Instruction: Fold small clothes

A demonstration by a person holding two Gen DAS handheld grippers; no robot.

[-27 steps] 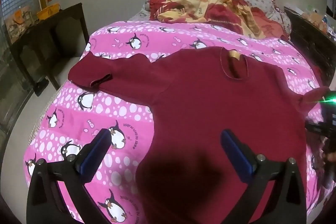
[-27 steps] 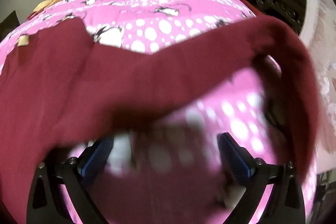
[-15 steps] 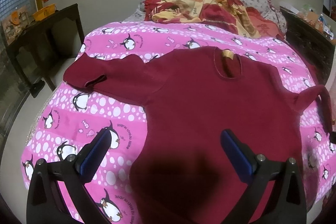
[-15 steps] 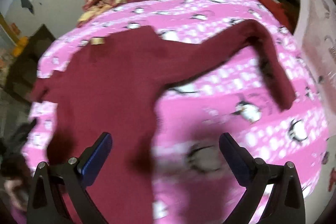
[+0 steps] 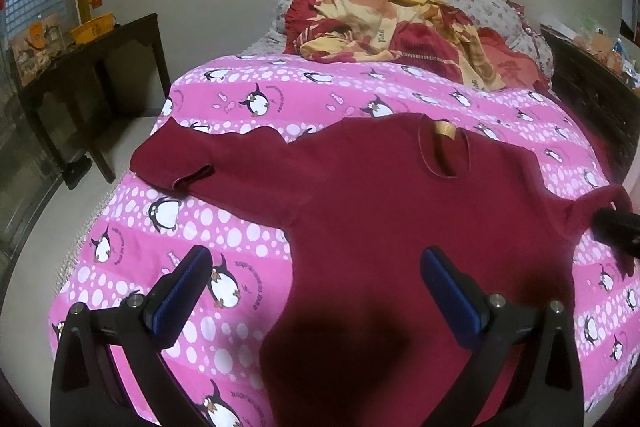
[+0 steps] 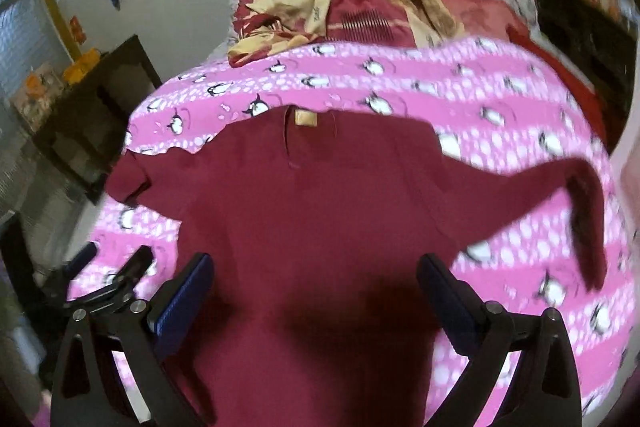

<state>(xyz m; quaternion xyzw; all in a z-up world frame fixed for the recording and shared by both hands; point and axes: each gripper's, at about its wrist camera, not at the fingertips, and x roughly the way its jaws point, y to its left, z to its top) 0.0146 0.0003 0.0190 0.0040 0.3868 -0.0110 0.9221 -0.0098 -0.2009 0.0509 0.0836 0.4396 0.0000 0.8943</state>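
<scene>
Both wrist views look down the bed (image 5: 280,115) over the shared sweater (image 6: 320,227)

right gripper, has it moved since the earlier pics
Yes. The right gripper swung left: it was over the right sleeve, now over the sweater body below the collar.

Left gripper (image 5: 314,285) hangs agape above maroon sweater (image 5: 380,211) on penguin bedspread (image 5: 224,227).

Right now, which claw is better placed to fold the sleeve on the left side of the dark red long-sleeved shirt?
Left, probably. The open left claw hovers by the dark red shirt, near its left sleeve. The open right claw hangs over the shirt's middle.
</scene>
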